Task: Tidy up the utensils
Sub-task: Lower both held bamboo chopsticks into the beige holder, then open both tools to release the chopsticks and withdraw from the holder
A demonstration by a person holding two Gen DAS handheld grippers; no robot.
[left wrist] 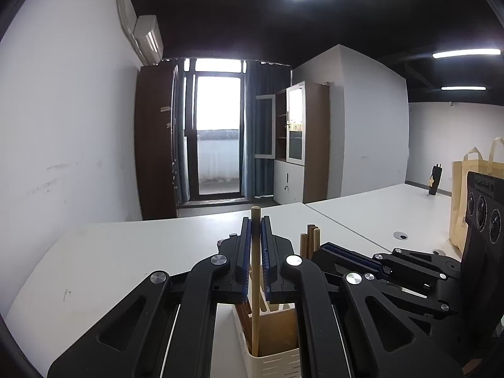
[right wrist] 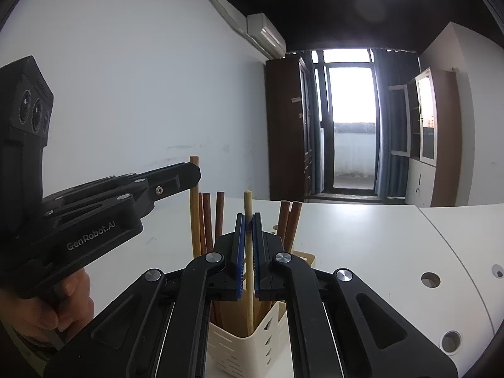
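A cream slotted utensil holder [left wrist: 274, 359] stands on the white table, right under both grippers; it also shows in the right wrist view [right wrist: 242, 349]. My left gripper [left wrist: 255, 223] is shut on a light wooden stick [left wrist: 255, 283] that stands upright with its lower end inside the holder. My right gripper [right wrist: 248, 220] is shut on a pale thin stick [right wrist: 249, 286], also upright with its lower end in the holder. Several brown and tan sticks [right wrist: 206, 220] stand in the holder. The left gripper shows from the side in the right wrist view [right wrist: 189, 174].
The white table [left wrist: 126, 252] reaches to the wall on the left and has cable holes [right wrist: 430, 279] on the right. A tan paper bag [left wrist: 463, 201] and a small dark object [left wrist: 434, 181] stand at the far right. Cabinets and a balcony door lie beyond.
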